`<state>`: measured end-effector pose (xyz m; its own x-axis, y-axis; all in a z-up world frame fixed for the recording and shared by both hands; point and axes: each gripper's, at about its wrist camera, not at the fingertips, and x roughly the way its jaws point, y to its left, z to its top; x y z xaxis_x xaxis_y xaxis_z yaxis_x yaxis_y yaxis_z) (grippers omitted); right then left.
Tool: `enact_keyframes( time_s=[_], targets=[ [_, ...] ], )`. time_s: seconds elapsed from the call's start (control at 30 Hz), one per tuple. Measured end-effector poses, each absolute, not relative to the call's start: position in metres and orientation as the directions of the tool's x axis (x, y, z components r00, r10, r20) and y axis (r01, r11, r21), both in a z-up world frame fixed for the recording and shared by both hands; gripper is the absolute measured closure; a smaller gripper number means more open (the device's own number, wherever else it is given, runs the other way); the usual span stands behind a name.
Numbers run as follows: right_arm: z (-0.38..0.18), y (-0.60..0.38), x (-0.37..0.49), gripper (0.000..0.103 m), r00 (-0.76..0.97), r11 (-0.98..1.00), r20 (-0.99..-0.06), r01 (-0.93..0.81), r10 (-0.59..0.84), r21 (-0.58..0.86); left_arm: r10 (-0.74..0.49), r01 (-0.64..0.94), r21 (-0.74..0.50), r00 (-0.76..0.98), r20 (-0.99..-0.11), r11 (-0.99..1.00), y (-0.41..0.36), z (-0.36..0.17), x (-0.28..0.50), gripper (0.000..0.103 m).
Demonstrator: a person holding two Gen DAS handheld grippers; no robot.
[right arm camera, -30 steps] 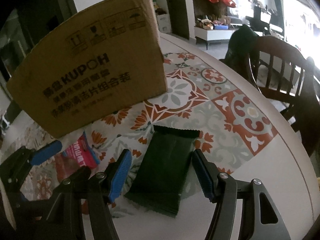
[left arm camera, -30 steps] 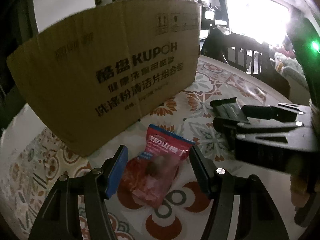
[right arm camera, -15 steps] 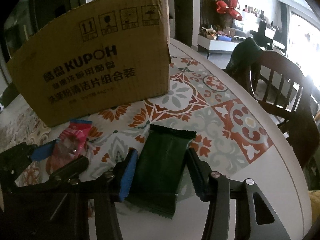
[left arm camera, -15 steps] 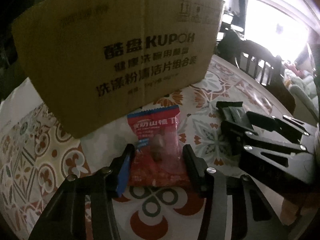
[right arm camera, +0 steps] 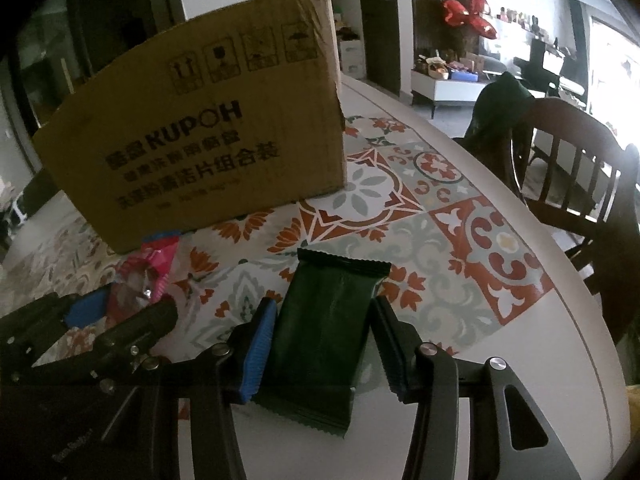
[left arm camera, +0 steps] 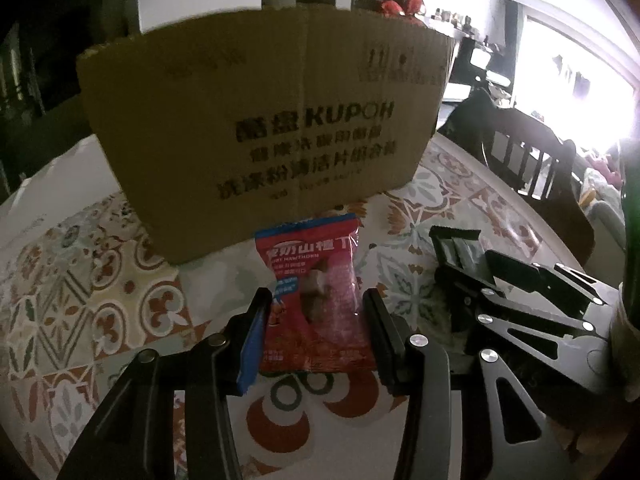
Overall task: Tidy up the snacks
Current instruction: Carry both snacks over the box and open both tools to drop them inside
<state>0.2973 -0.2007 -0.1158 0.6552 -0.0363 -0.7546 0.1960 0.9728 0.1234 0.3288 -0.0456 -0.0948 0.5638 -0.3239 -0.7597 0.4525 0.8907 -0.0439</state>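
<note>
A red and blue snack packet [left arm camera: 316, 292] sits between the fingers of my left gripper [left arm camera: 314, 320], whose pads press on its two sides. A dark green snack packet [right arm camera: 324, 320] is gripped lengthwise by my right gripper [right arm camera: 322, 332] in the same way. Both grippers hover low over the patterned tablecloth [right arm camera: 440, 248], side by side. The right gripper [left arm camera: 520, 300] with the green packet [left arm camera: 460, 248] shows at the right of the left wrist view. In the right wrist view the left gripper [right arm camera: 128, 300] and red packet [right arm camera: 156, 264] appear at the left.
A tall brown cardboard box [left arm camera: 260, 140] printed KUPOH stands just behind both packets, also seen as the box [right arm camera: 200, 140] in the right wrist view. A dark wooden chair [right arm camera: 580, 168] is beyond the table's rounded right edge. Its white rim [right arm camera: 560, 360] curves near the right gripper.
Both grippers narrowed onto their packets. The left one rolled, so the red packet went from slanted to straight between its fingers. The box now faces the left camera more squarely.
</note>
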Motion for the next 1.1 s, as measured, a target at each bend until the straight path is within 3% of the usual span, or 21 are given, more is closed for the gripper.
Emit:
enact_keyframes(
  time_s=[0.57,1.1],
  targets=[
    [-0.07,-0.203,0.27,0.053,0.734,0.977,-0.679,0.132,0.016,0.166,-0.299,0.359,-0.056,0.669,-0.68,0.932,-0.03,-0.046,0.293,0.057],
    [-0.01,-0.21,0.24,0.053,0.835,0.977,-0.547,0.065,0.058,0.203,-0.298,0.338,-0.044,0.755,-0.584,0.94,-0.025,0.012,0.257,0.058]
  ],
)
